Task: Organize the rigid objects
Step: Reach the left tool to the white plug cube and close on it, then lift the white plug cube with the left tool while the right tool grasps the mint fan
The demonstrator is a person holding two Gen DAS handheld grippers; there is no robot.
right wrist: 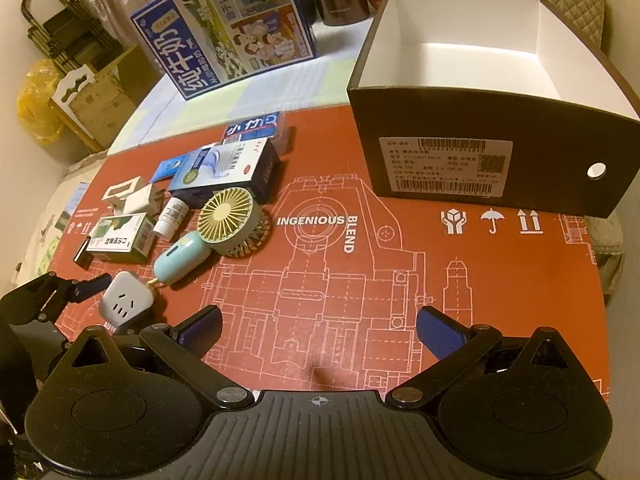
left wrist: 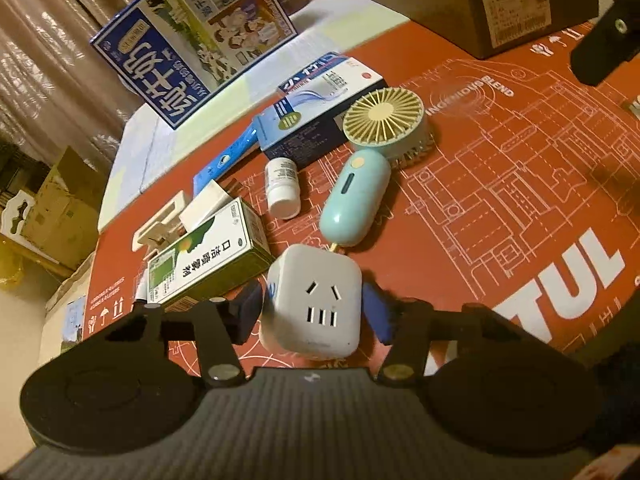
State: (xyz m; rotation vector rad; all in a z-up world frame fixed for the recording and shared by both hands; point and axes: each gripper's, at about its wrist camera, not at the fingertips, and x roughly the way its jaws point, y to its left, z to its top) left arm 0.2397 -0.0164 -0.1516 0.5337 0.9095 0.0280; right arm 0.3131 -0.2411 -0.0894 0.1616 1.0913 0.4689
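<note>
since the white plastic cube socket adapter (left wrist: 314, 304) sits between the left gripper (left wrist: 312, 308) pads, jaws bracketing it with slim gaps, contact uncertain, the left side is nearer. the right gripper (right wrist: 318, 330) hangs wide apart, right of the cube, over red printed cardboard sheet (right wrist: 360, 280). beyond the cube to its far right: open dark cardboard box with white lining (right wrist: 480, 164).

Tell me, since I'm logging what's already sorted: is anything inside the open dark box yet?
No. In the right wrist view the dark box shows only its bare white inside, and the cube socket lies outside on the red mat.
</note>
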